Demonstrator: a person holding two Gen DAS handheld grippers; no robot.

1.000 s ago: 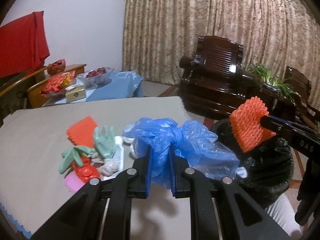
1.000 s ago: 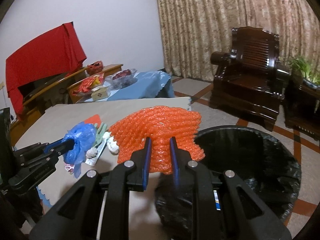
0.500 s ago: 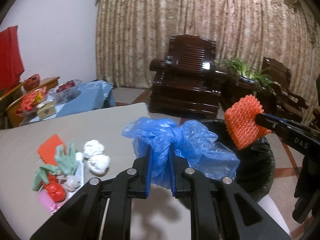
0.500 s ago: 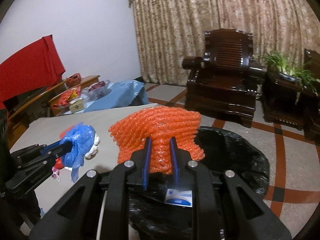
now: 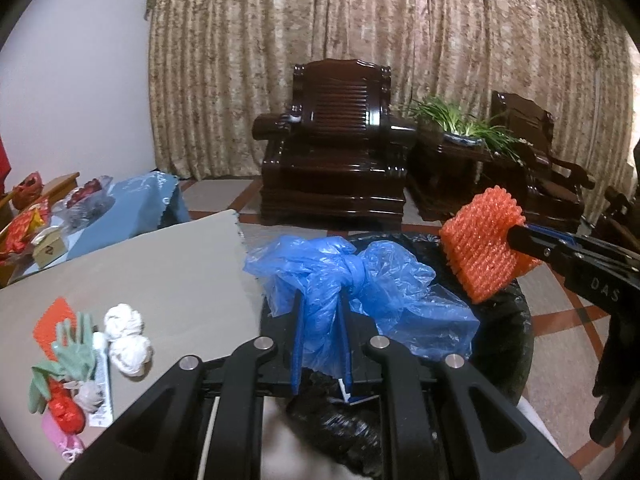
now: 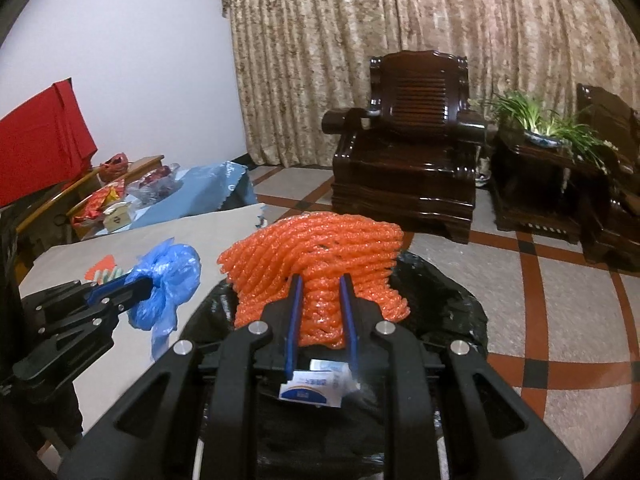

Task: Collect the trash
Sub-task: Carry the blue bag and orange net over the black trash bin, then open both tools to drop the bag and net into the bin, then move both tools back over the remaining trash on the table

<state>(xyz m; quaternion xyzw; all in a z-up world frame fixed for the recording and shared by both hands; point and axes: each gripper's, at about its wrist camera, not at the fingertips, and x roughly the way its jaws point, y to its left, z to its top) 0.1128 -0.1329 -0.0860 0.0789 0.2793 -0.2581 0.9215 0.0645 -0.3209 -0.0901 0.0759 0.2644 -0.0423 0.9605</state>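
My left gripper point(image 5: 322, 300) is shut on a crumpled blue plastic bag point(image 5: 360, 280), which hangs over the near rim of a bin lined with a black bag point(image 5: 508, 344). My right gripper point(image 6: 320, 284) is shut on an orange foam net point(image 6: 316, 256) and holds it above the same black-lined bin point(image 6: 440, 304). A white and blue carton point(image 6: 316, 388) lies inside the bin. In the left wrist view the orange foam net point(image 5: 484, 248) shows at the right. In the right wrist view the blue plastic bag point(image 6: 168, 280) shows at the left.
More trash lies on the grey table point(image 5: 160, 264) at the left: two white paper balls point(image 5: 128, 336), a green glove point(image 5: 68, 356), an orange card point(image 5: 52, 324), red and pink scraps point(image 5: 64, 420). A dark wooden armchair point(image 5: 336, 168) and a plant stand point(image 5: 464, 140) stand beyond the bin.
Both grippers have swung from over the table to the right, over the bin, each still holding its piece. The table trash has slid to the left edge of the left wrist view.
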